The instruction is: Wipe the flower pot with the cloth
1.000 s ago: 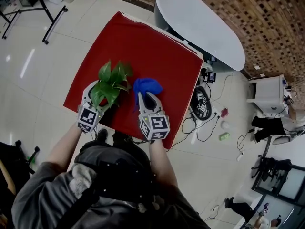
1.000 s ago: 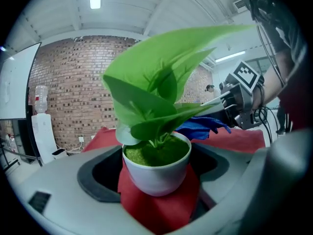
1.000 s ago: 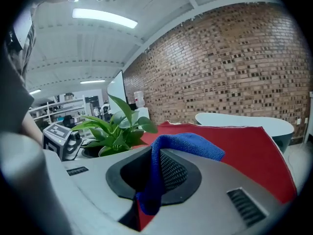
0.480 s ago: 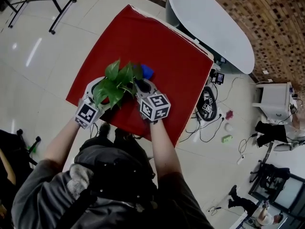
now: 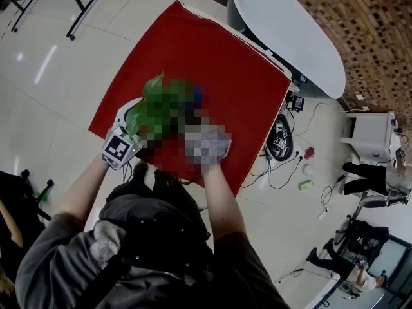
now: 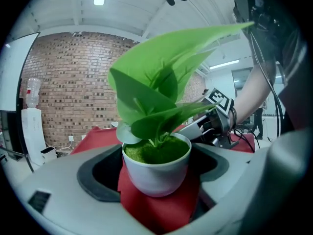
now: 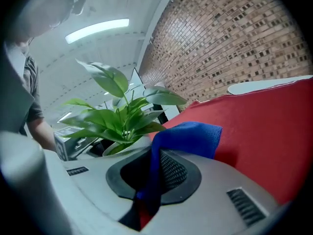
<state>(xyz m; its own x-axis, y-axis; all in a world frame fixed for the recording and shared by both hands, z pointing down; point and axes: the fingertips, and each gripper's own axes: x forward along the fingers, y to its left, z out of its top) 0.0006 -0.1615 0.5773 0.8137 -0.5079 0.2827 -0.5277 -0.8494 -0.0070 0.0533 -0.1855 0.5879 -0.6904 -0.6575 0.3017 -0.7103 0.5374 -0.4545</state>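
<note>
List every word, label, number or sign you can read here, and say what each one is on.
No words, brands or numbers can be read in any view.
Left marker cube: a black-and-white square pattern only, no letters.
Right marker cube: the same kind of pattern, no letters; a mosaic patch covers it in the head view.

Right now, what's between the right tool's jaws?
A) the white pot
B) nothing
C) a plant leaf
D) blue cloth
D: in the right gripper view the blue cloth is pinched in the right tool and drapes over one jaw. The flower pot sits in the left tool.
</note>
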